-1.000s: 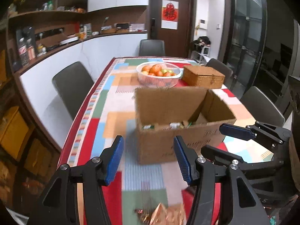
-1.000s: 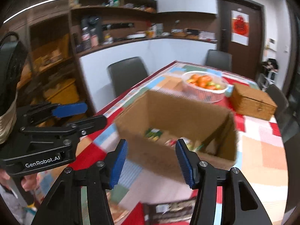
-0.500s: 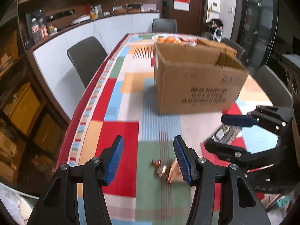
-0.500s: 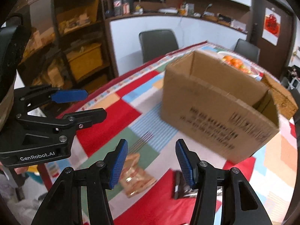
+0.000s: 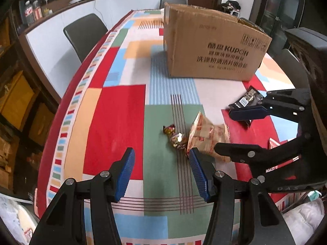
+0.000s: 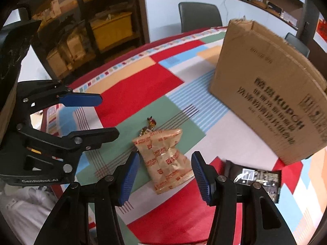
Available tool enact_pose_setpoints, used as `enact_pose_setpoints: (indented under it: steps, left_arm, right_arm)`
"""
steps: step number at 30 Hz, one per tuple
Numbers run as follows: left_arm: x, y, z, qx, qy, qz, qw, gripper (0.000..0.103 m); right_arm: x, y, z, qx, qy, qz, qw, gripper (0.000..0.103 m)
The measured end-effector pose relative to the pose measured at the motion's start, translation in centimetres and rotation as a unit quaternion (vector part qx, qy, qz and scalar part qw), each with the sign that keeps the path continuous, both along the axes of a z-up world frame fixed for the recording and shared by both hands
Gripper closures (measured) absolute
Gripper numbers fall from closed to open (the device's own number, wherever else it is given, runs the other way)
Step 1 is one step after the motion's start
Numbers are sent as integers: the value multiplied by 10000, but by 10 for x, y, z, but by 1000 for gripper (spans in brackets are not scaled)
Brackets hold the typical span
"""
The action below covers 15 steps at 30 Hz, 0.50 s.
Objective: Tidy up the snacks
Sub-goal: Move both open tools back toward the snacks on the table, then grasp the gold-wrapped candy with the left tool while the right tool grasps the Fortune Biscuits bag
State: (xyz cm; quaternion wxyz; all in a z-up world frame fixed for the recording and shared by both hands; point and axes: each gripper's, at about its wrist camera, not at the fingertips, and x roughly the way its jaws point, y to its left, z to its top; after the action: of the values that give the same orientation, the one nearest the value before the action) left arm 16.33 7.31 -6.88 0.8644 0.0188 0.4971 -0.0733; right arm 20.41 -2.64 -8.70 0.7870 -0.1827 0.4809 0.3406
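Observation:
A tan snack packet (image 6: 166, 157) lies on the patchwork tablecloth, seen between the open fingers of my right gripper (image 6: 165, 163), which hovers over it without touching. A small wrapped candy (image 5: 174, 137) lies just left of that tan packet (image 5: 206, 136). A black packet (image 6: 257, 178) rests to the right, in front of the cardboard box (image 5: 214, 47). My left gripper (image 5: 161, 163) is open and empty, above the cloth just short of the candy. Each gripper shows in the other's view: the right gripper (image 5: 222, 130) and the left gripper (image 6: 109, 116).
The table's near rounded edge (image 5: 61, 122) runs on the left, with a dark chair (image 5: 84, 33) beyond it. Shelves with boxes (image 6: 110, 28) stand behind. The corner of another red-orange packet (image 5: 273, 143) peeks out behind the right gripper.
Both grippers have come down and tipped toward the table. The view slid from the box's open top to the loose snacks in front of it. Both grippers' fingers stay equally far apart.

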Motion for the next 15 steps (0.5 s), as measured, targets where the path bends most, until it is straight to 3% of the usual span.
enact_pose_setpoints:
  steps: [15]
  left_arm:
    - [9,1,-25,-310,395,-94,9987,49]
  right_arm:
    - [20,12,-34,-327,340,-6,9989,49]
